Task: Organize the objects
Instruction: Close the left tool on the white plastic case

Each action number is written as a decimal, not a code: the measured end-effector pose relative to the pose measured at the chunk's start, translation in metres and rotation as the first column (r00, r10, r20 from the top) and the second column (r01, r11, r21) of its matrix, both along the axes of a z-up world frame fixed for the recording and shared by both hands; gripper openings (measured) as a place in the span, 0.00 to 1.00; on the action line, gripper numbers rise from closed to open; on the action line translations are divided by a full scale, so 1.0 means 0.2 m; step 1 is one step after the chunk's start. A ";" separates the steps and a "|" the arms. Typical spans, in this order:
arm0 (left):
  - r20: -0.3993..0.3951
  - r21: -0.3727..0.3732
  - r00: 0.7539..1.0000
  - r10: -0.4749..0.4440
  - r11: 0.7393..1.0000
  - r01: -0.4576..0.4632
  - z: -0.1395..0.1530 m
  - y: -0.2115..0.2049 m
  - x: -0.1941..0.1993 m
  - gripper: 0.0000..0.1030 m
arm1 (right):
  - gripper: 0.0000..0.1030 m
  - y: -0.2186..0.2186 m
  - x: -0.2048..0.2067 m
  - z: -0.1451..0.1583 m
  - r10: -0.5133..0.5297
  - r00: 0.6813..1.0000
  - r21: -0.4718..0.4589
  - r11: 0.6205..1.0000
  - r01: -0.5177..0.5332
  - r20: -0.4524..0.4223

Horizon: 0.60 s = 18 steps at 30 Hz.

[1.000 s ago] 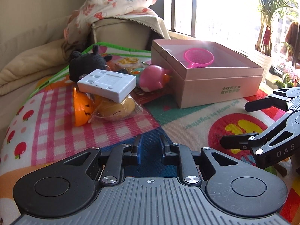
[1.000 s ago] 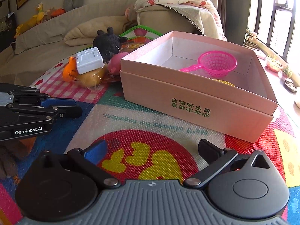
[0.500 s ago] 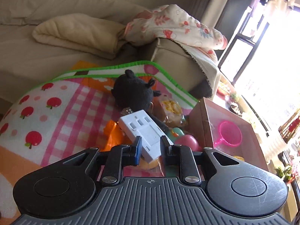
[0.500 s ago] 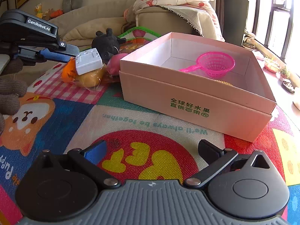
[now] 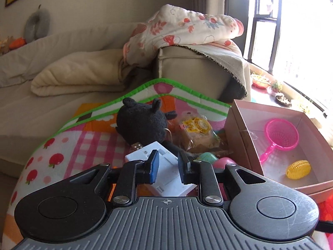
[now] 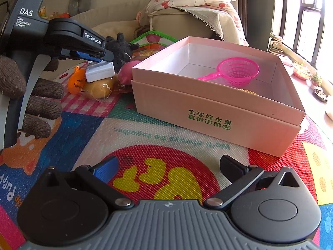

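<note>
Now | left tongs narrowly parted over white block, grip unclear | right tongs released | yellow toy clear only in left view, in box

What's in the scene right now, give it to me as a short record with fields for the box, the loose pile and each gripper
surface: colourful play mat
box: pink cardboard box, open top, on the mat
box contents: pink toy strainer, yellow ridged toy
loose pile: white plastic block on top, black plush, orange toy, wrapped pastry, all left of the box
left gripper: fingers on either side of the white block, contact unclear
right gripper: open, empty, low over the mat
</note>
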<state>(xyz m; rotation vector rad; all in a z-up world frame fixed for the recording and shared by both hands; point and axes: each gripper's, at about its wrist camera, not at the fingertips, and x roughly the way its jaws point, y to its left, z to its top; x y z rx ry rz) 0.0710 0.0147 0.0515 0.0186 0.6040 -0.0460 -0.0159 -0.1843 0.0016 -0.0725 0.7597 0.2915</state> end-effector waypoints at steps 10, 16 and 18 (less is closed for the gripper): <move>-0.017 -0.076 1.000 0.021 0.997 -0.022 0.01 0.11 -0.06 0.23 | 1.00 0.01 0.00 0.00 -0.001 1.000 -0.017 1.000 0.001 0.000; -0.042 -0.108 0.999 -0.001 0.994 -0.003 -0.01 0.19 -0.13 0.23 | 1.00 0.01 0.00 0.00 -0.003 1.000 -0.015 1.000 0.003 0.001; -0.049 -0.118 0.999 -0.017 0.993 0.011 -0.02 0.22 -0.15 0.23 | 1.00 0.01 0.00 0.00 -0.004 1.000 -0.015 1.000 0.004 0.001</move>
